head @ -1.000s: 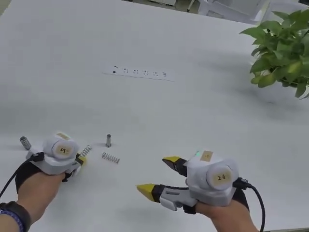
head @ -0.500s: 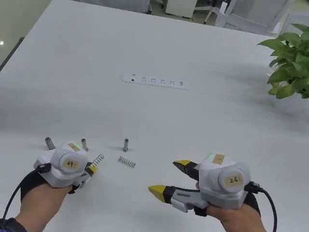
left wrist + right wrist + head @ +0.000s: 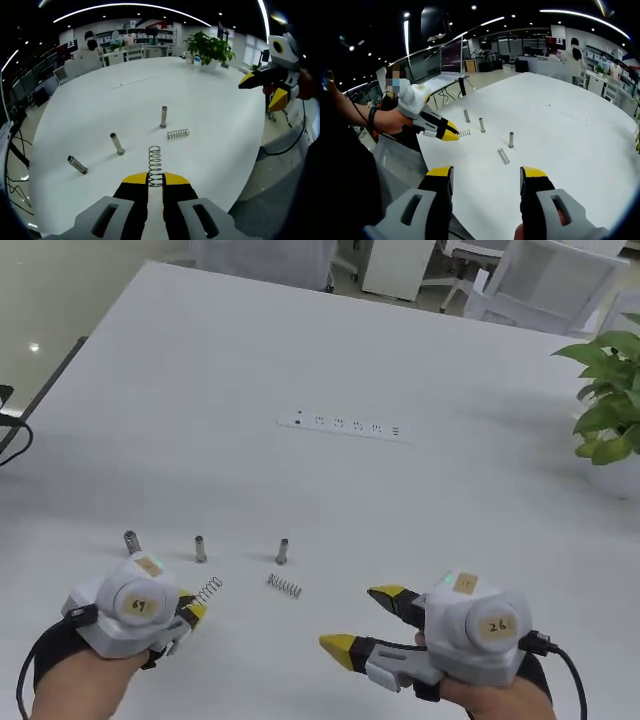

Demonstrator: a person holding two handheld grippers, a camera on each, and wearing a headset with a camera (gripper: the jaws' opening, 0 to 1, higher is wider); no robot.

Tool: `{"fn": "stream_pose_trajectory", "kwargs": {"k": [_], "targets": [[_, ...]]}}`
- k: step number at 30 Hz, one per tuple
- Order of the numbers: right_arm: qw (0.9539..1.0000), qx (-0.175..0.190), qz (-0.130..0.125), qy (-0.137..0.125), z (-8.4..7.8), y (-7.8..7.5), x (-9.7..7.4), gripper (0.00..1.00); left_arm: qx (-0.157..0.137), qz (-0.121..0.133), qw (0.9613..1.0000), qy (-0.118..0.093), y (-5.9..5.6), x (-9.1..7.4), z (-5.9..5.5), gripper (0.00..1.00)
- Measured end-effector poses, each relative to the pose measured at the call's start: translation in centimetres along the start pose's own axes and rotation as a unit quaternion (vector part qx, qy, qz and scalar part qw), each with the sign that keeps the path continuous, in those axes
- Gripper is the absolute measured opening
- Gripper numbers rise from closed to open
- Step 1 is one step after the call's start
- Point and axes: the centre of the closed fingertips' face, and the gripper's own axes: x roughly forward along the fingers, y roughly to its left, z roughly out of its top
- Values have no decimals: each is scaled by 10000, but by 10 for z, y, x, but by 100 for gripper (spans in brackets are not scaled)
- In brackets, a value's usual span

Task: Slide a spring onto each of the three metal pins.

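On the white table (image 3: 250, 350), the left pin (image 3: 132, 541) is seen standing with a spring fitted over it, so one of three is judged done. Just nearer, the left gripper (image 3: 190, 610) is closed on the held spring (image 3: 208, 589), which is pinched at its near end between the yellow tips; in the left gripper view the free end is pointed away, toward the pins. To the right, the middle pin (image 3: 200, 549) and the right pin (image 3: 282, 552) are seen upright and bare. The loose spring (image 3: 284, 586) is lying on its side just near of the right pin, apart from it. Further right, the right gripper (image 3: 362, 620) is held above the table with its jaws wide apart and nothing between them.

The springs are judged light and thin-wired, soft along their length and likely to roll or flick away if squeezed hard. A gentle pinch across the coils near one end is advised, so that the other end's bore is left open for a pin. The pins look slim and could be tipped by a sideways push.
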Motion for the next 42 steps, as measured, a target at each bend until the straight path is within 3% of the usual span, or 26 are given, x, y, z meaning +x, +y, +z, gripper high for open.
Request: {"fn": "stream_pose_trajectory", "kwargs": {"k": [9,23,32,42], "targets": [[10000,-35,90,9,1,7,5,51,67,-67,9998,-191,-9,-22,8,2],[9996,-70,265,14,5,19,14,49,142,-141,9991,-384,-7,-49,18,2],[9987,-68,487,-120,20,30,25,44,302,-211,9976,-579,-10,-64,35,2],[9954,108,886,-357,38,48,36,39,598,-505,9932,-856,-28,-74,59,2]]}}
